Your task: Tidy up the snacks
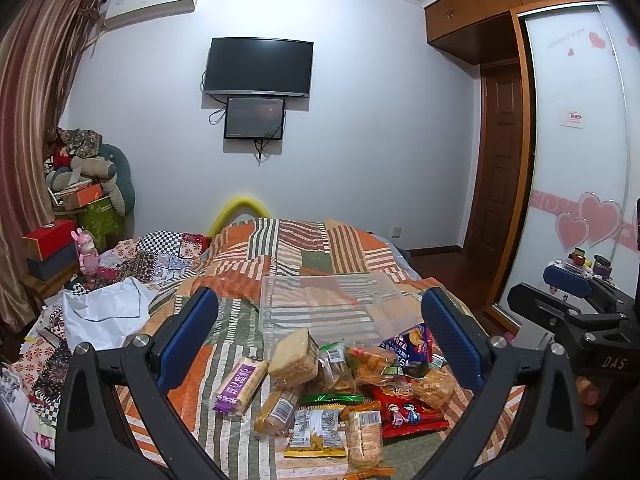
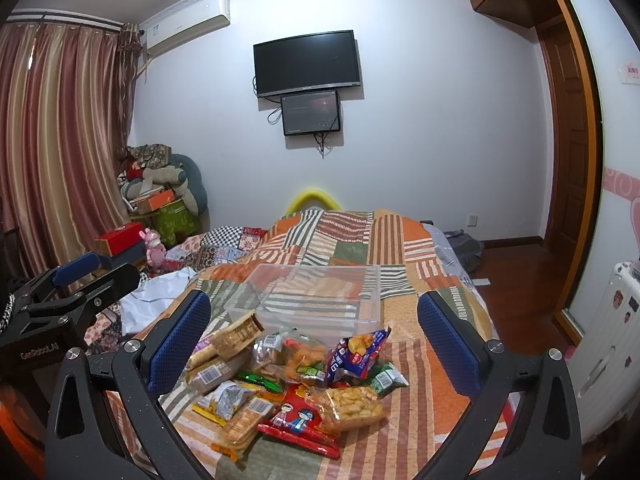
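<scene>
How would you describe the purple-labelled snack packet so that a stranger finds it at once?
Start at the clear plastic bin on the patchwork quilt; the snack pile lies in front of it. At the pile's left edge lies a long packet, the only one with a purple label.

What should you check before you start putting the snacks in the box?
1. Left gripper open, fingers empty: ok.
2. Right gripper open, fingers empty: ok.
3. Clear box on the quilt with nothing inside: ok.
4. Snack pile lies in front of the box, none in it yet: ok.
5. Red packet is partly under other bags, so lift the top ones first: not ok.
6. Whether the box sits steady on the soft quilt: cannot tell.
</scene>
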